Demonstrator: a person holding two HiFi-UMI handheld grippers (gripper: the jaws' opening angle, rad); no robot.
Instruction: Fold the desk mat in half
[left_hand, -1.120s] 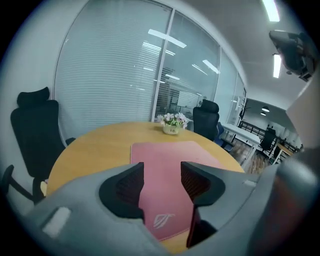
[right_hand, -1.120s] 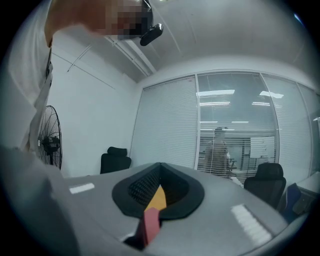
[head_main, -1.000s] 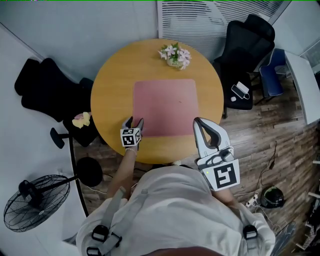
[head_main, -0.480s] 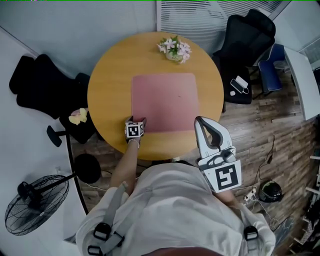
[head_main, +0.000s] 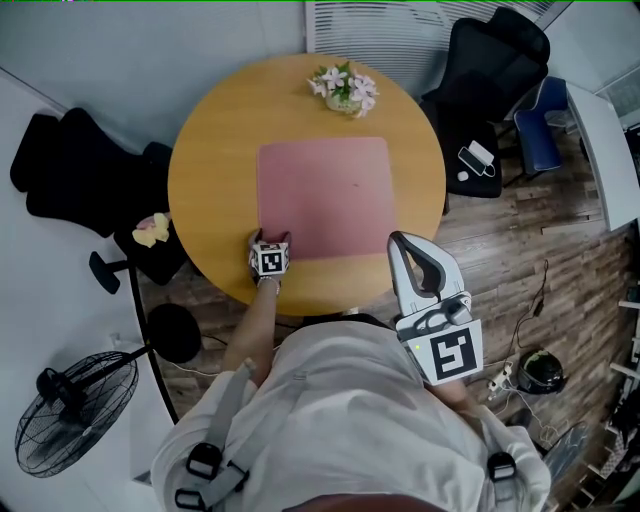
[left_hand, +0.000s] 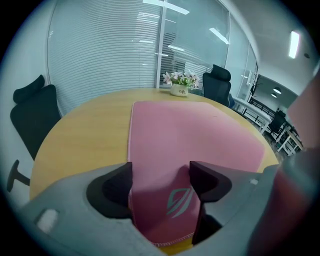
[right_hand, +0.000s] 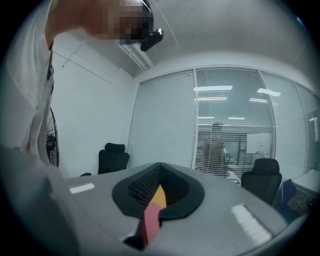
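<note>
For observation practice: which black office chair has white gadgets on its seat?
The black office chair right of the round wooden table; the left chair's seat holds something yellow instead.

The desk mat (head_main: 325, 195) looks like smooth, matt pink cloth, with a stitched hem and a printed teal logo at its corner. The round bench (head_main: 210, 180) is smooth, wood-look, with a soft sheen. My left gripper (left_hand: 161, 172) and right gripper (right_hand: 159, 192) are matt grey plastic; the right one's black pads (right_hand: 142, 186) are ribbed.
</note>
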